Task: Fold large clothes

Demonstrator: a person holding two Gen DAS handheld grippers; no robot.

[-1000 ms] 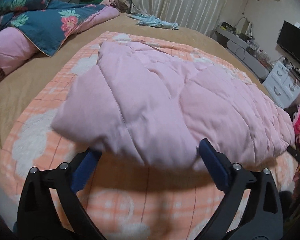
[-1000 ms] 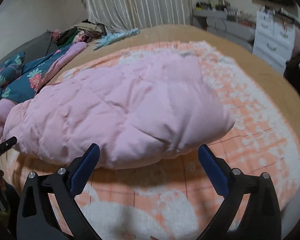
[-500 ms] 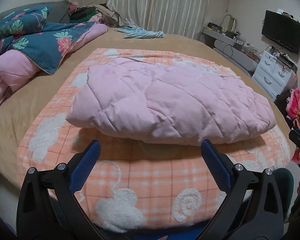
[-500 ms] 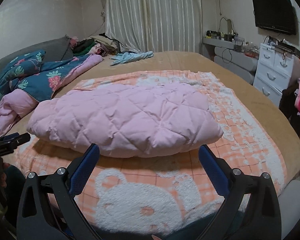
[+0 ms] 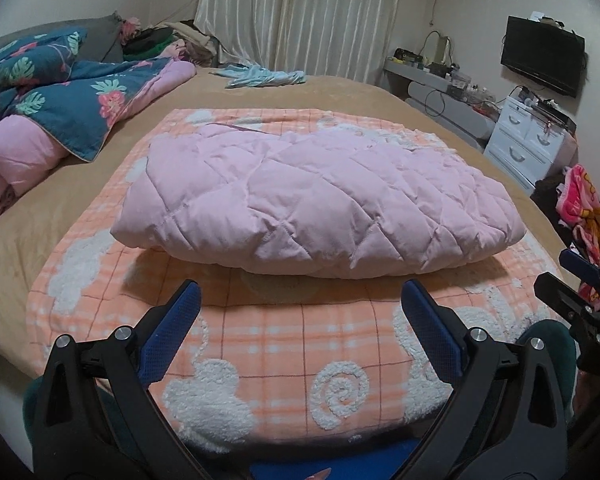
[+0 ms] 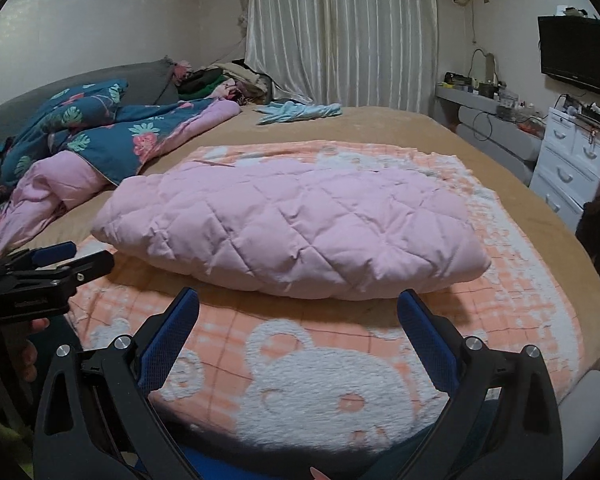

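A wide bed [image 5: 260, 92] with a tan cover fills the room, its near part spread with an orange checked blanket [image 5: 300, 340] patterned with white fleecy shapes. On the middle of that blanket lies the task's thing, a pink quilted garment [image 5: 320, 208], folded into a thick, puffy bundle lying flat. A second ago both grippers were close against its near edge; now both have drawn back toward the foot of the bed and the bundle rests on its own. This suggests the fold is made and let go, perhaps the last one. The left gripper [image 5: 300, 304] stands wide and holds nothing; the right gripper [image 6: 298, 308] is likewise wide and empty. To the left sits a heaped floral duvet [image 5: 72, 96]. Whether sleeves or a hood are tucked inside cannot be seen; the far edge and underside are hidden. The bed's corners are bent by the lens.
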